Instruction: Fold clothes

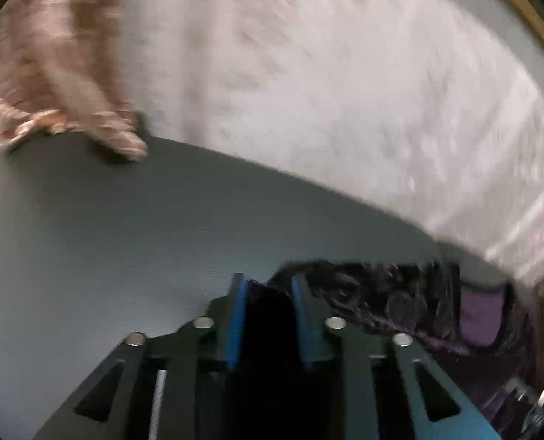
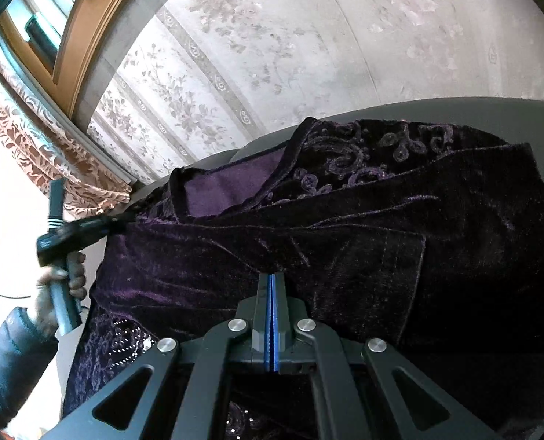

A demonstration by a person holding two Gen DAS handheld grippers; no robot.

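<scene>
1. My right gripper [image 2: 272,286] has its jaws pressed together, tips against the purple velvet garment [image 2: 345,238]; whether cloth is pinched I cannot tell.
2. My left gripper [image 1: 268,286] has its jaws apart, nothing clamped, the garment's edge just beyond its right finger.
3. I judge the next fold wants that edge gripped cleanly, then carried over without dragging.
4. Farther off: the grey table [image 1: 125,220], bare ahead of the left gripper, patterned curtain [image 2: 51,139], wallpapered wall [image 2: 235,55]. Nothing blocks the way.

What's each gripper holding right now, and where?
Left gripper open at edge of velvet garment, gripping nothing. Right gripper shut against its middle; a pinch cannot be told.
</scene>
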